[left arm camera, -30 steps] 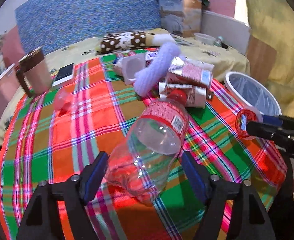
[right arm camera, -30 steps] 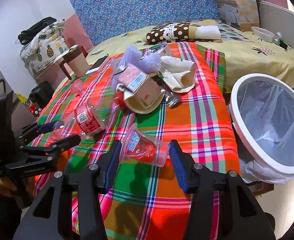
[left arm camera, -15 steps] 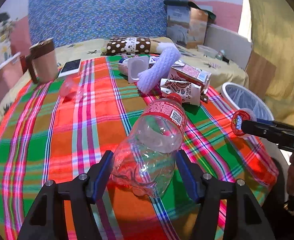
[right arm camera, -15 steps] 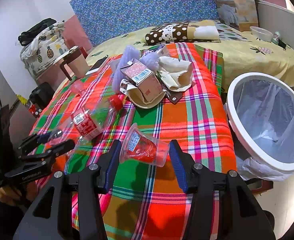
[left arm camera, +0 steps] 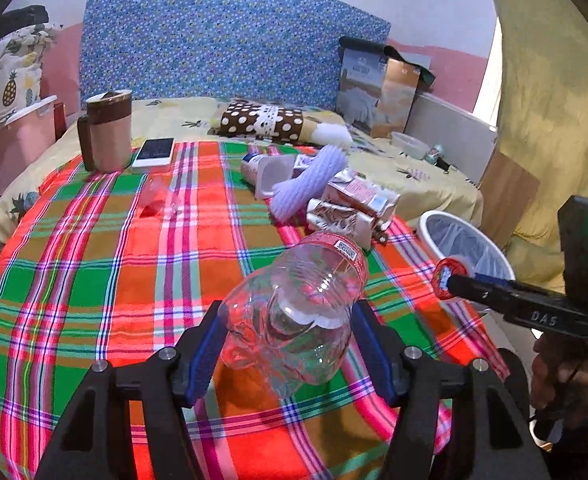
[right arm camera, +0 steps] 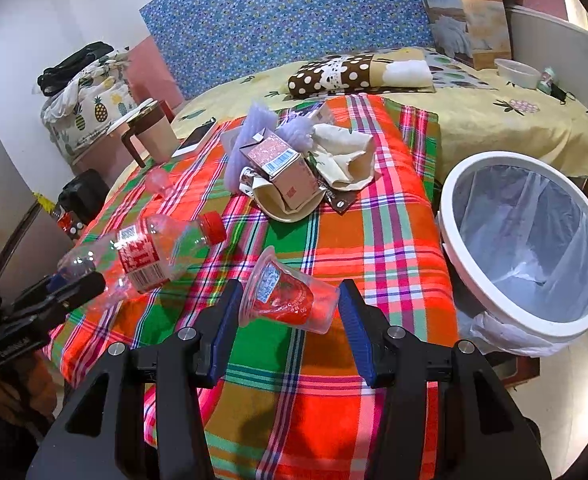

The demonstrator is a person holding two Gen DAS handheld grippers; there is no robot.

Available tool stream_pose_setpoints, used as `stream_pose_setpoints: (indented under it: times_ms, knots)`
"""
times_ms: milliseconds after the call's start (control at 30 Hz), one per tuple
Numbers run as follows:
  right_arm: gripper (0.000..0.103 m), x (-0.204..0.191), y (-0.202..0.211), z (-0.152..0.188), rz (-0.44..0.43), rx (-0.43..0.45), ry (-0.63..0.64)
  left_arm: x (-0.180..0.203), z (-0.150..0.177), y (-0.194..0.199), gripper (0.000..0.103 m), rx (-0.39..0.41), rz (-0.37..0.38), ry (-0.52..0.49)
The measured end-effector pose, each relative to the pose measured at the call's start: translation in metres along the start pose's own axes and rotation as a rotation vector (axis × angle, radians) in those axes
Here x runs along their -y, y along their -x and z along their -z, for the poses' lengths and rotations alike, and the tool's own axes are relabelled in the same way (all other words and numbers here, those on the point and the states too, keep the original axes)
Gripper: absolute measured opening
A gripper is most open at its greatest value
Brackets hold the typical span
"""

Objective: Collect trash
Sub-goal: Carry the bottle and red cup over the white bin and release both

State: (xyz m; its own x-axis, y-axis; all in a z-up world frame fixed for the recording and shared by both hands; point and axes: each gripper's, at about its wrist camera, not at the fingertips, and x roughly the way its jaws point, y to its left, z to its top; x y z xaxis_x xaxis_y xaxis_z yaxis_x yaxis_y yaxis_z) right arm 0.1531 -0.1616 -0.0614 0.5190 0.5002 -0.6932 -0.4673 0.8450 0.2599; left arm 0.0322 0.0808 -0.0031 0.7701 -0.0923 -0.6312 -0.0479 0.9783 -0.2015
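left claw [left arm camera: 286,344] lifts bottle [left arm camera: 294,312] clear of the plaid surface [left arm camera: 94,280].
jaws have just narrowed, now gripping its base; earlier it lay flat. right claw [right arm camera: 290,316] unchanged, clamping cup [right arm camera: 286,296] beside bin [right arm camera: 525,240].

My left camera looks down along my fingers, close over the bottle [left arm camera: 294,320], toward the headboard [left arm camera: 222,40]. My right camera faces likewise, close. Both share the plaid cloth [right arm camera: 373,240], the bin [right arm camera: 525,240] and the cartons [left arm camera: 353,204].
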Motion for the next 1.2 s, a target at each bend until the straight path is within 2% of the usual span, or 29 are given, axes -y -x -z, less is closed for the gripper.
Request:
stream_pose_setpoints:
  times_ms: [167, 367, 600, 867, 1200]
  knots:
    - [0.051, 0.007, 0.006, -0.001, 0.013, 0.020, -0.017, 0.016, -0.009, -0.001, 0.063, 0.008, 0.043, -0.027]
    - [0.051, 0.029, 0.020, -0.004, 0.061, 0.053, -0.048, 0.051, -0.025, -0.019, 0.063, 0.011, 0.109, -0.100]
    - [0.051, 0.068, 0.033, -0.008, 0.163, 0.090, -0.100, 0.100, -0.048, -0.060, 0.063, -0.006, 0.184, -0.185]
    - [0.051, 0.113, 0.037, -0.007, 0.271, 0.090, -0.162, 0.158, -0.063, -0.118, 0.063, -0.060, 0.259, -0.275]
    - [0.052, 0.140, 0.028, -0.003, 0.312, 0.039, -0.211, 0.203, -0.067, -0.172, 0.064, -0.137, 0.320, -0.326]
